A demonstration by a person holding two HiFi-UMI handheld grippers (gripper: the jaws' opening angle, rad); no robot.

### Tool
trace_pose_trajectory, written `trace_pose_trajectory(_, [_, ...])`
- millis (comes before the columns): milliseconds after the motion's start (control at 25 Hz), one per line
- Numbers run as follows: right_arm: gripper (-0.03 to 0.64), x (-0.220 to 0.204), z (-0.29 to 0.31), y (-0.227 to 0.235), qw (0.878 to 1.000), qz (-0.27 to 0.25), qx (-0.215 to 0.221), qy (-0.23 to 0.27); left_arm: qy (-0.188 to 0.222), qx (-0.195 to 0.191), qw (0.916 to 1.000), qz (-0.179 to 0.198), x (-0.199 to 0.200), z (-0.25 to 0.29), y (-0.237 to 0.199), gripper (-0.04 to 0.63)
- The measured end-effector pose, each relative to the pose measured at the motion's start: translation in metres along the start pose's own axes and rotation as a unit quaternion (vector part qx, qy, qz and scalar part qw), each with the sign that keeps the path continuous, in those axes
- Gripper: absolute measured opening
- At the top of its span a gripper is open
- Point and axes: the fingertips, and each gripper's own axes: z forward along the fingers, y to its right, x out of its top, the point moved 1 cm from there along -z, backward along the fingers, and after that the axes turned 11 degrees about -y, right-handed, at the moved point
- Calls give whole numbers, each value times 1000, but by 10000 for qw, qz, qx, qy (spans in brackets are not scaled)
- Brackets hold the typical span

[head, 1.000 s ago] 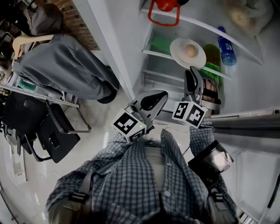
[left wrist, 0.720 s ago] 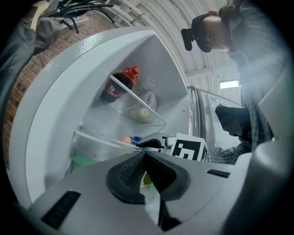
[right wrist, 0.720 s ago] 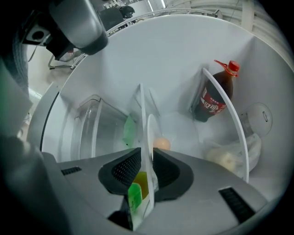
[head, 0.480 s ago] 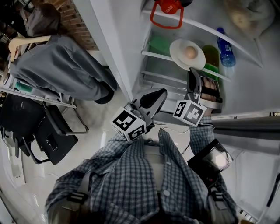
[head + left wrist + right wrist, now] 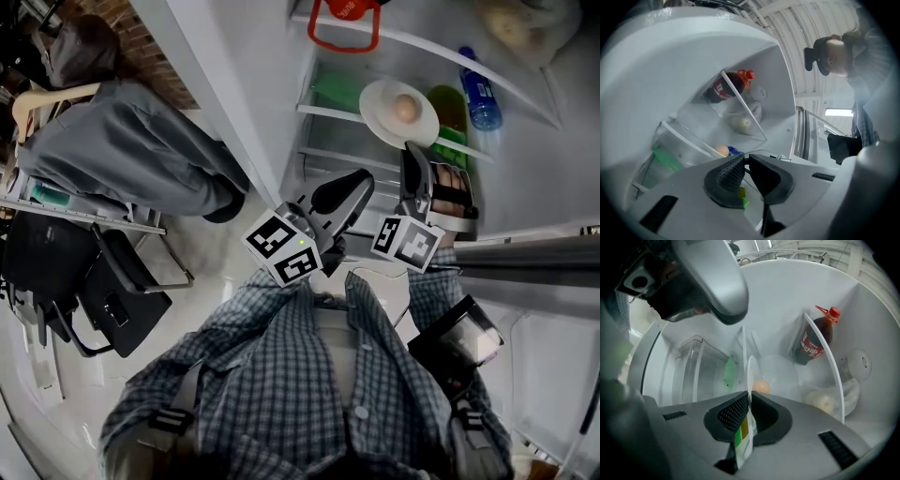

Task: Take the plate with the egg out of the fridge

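Note:
A white plate [image 5: 382, 117] with a brown egg [image 5: 405, 109] on it sits at the front of a fridge shelf [image 5: 323, 114]. My right gripper [image 5: 413, 153] reaches up from below and is shut on the plate's near rim. In the right gripper view the plate [image 5: 751, 373] stands edge-on between the pads, with the egg [image 5: 761, 386] just beyond them. My left gripper [image 5: 352, 187] hangs to the left, lower down, outside the shelf; it is shut with nothing in it. In the left gripper view the egg [image 5: 722, 150] peeks over the shut left gripper [image 5: 746, 161].
A red-capped cola bottle [image 5: 813, 341] and a bag of food [image 5: 827, 401] are one shelf up. A green bottle [image 5: 452, 124] and a blue-labelled bottle [image 5: 478, 94] stand right of the plate. The fridge door [image 5: 534, 258] juts out at the right. A person in grey [image 5: 141, 155] sits to the left.
My left gripper has risen and moved closer to the fridge. The right gripper and the plate have hardly shifted.

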Motion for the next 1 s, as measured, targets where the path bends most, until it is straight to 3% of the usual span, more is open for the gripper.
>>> trace_pose_trajectory(120, [25,0,-9,6,9999,-116,-5,-19,17,-241,9991,-359,2,12,3,22])
trace_pose_trajectory(200, [25,-5,-13,6,10000,-90,-29,-7,53,-377,9968,-707,-1,21,6,67])
trace_pose_trajectory(400, [25,-11,-19,6,10000,-58,-63,-24,171,-448,9856,-1624,-8,35,-9,144])
trace_pose_trajectory(720, [25,-10,-21,4,9999,-77,-109,8,543,-303,9480,-3121,-6,56,-46,152])
trace_pose_trajectory(840, [25,-9,-22,2,9999,-108,-122,46,625,-329,9392,-3360,-6,60,-54,152])
trace_pose_trajectory(920, [25,-9,-23,1,9998,-147,-125,72,685,-529,9319,-3523,-4,64,-54,152])
trace_pose_trajectory(1000, [25,-8,-23,0,9997,-172,-132,93,870,-877,9156,-3827,0,66,-51,150])
